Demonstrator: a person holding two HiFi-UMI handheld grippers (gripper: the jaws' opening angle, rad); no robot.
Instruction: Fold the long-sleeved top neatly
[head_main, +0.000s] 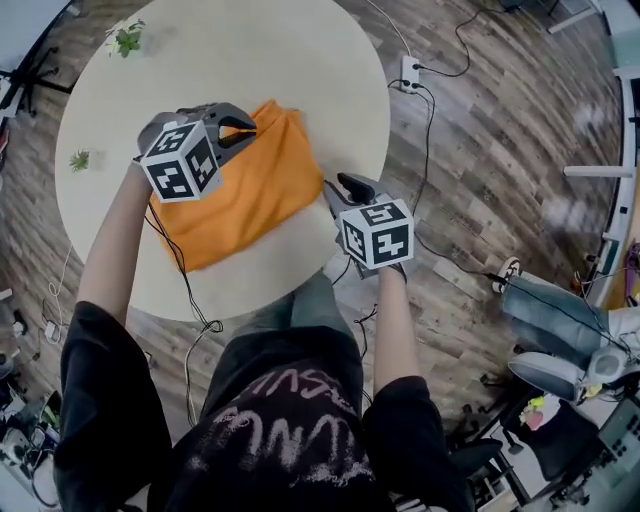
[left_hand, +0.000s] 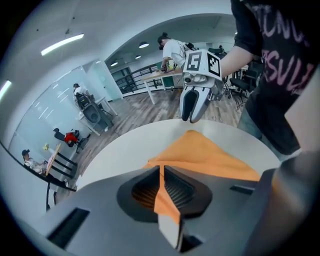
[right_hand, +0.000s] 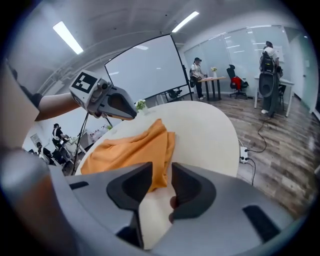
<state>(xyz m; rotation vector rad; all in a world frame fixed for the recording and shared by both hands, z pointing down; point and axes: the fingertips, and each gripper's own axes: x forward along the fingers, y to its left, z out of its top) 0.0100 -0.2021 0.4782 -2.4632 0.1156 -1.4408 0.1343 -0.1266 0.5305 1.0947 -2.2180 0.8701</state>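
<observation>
— Half folded yet?
— More, I judge. The soft orange long-sleeved top (head_main: 240, 190) lies as a plump rectangle toward five o'clock on the round cream tabletop (head_main: 300, 60). My left gripper (head_main: 240, 128) pinches its twelve o'clock corner. My right gripper (head_main: 348, 185), jaws apart, sits at three o'clock. Squaring remains.

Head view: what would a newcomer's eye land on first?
The orange top, bunched and part-folded on the round pale table, stands out first. The left gripper is shut on its far edge, fabric caught between its fingers. The right gripper hangs open at the top's right edge.
</observation>
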